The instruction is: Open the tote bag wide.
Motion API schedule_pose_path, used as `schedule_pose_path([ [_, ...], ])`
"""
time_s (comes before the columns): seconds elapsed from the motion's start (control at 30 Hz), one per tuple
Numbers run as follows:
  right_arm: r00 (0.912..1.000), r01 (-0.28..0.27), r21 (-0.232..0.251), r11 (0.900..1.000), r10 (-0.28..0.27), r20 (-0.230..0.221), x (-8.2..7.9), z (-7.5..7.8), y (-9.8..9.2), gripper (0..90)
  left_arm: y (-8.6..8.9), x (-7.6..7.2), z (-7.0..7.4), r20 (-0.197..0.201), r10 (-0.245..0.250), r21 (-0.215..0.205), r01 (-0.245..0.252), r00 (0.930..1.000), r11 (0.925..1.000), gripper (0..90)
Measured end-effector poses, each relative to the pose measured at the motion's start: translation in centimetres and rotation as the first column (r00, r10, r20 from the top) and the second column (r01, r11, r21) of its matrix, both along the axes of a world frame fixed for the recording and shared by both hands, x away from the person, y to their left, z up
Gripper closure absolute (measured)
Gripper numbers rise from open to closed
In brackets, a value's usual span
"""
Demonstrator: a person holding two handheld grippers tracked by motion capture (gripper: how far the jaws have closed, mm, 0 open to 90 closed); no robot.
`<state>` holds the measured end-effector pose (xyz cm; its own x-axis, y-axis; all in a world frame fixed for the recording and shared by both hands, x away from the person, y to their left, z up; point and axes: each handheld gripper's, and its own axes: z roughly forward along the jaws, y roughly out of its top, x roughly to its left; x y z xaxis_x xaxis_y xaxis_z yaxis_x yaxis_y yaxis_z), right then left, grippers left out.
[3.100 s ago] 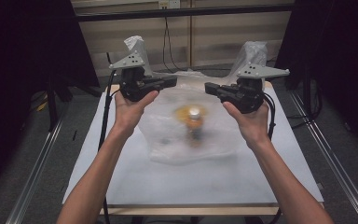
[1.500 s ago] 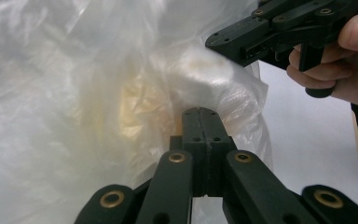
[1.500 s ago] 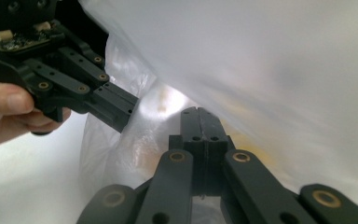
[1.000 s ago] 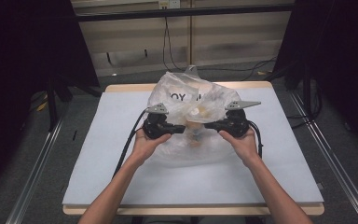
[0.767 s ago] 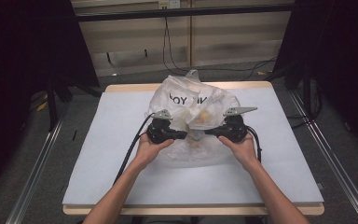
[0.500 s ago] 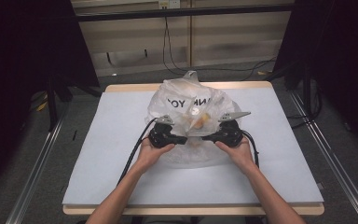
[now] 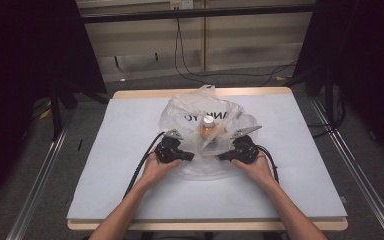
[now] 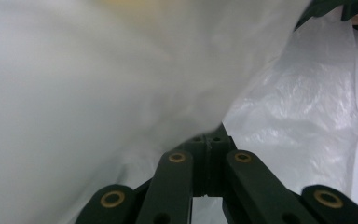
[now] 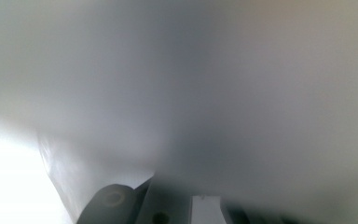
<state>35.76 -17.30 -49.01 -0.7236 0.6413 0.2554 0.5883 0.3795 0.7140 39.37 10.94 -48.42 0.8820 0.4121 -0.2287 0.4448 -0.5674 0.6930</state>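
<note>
Two hand-held black two-jaw grippers meet a crumpled clear plastic bag with black lettering (image 7: pixel 200 125) near the middle of the white-topped table (image 7: pixel 130 120), somewhat toward its far edge. From the high view, the left gripper (image 7: pixel 189 157) and the right gripper (image 7: pixel 221 157) press into the bag's near side from either flank, each in a bare hand, black cables trailing back toward the near edge; a small orange bottle with a pale cap (image 7: pixel 208 127) stands upright inside the bag, between and just beyond them. The left gripper view adds what the overhead cannot: that tool's jaws are pressed together, with the bag's film (image 8: pixel 121 84) gathered at their tips, and the other gripper's dark body at the top right corner. The right gripper view is smothered in blurred plastic (image 9: pixel 191 84) lying against the lens, so whether its jaws are spread or pinching cannot be told. Three seconds earlier both grippers were raised high over the table's far edge, with the bag lying flatter; since then they have dropped to the bag, moved toward the near edge, and the bag has bunched up taller.
</note>
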Motion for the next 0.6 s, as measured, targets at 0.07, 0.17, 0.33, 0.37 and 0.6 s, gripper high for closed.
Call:
schedule_pose_path([
  [0.07, 1.0000, 0.000, 0.008, 1.000, 0.000, 0.003, -0.1, -0.2, -0.2, 90.0, 0.4, -0.2, 0.1, 0.002, -0.005, 0.015, 0.005, 1.0000, 0.9999, 90.0],
  [0.17, 1.0000, -0.004, -0.010, 1.000, 0.004, 0.000, -0.4, 0.0, -0.4, 90.0, 1.1, -0.6, 0.2, 0.001, -0.005, 0.018, 0.005, 1.0000, 0.9998, 90.0],
  [0.33, 0.9999, 0.004, -0.016, 1.000, -0.004, 0.015, -1.1, 0.4, -1.0, 90.0, 1.8, -1.0, 0.3, 0.004, -0.003, 0.026, 0.003, 1.0000, 0.9997, 90.0],
  [0.37, 0.9997, 0.003, 0.007, 1.000, -0.003, 0.022, -1.2, 0.6, -1.1, 90.0, 1.7, -1.2, 0.3, 0.005, 0.003, 0.016, -0.003, 1.0000, 0.9999, 90.0],
  [0.6, 0.9967, -0.017, 0.072, 0.997, 0.011, 0.080, -3.2, 3.0, -1.2, 90.0, 2.0, -2.3, 1.9, 0.036, -0.024, -0.030, 0.025, 0.9991, 0.9992, 90.0],
])
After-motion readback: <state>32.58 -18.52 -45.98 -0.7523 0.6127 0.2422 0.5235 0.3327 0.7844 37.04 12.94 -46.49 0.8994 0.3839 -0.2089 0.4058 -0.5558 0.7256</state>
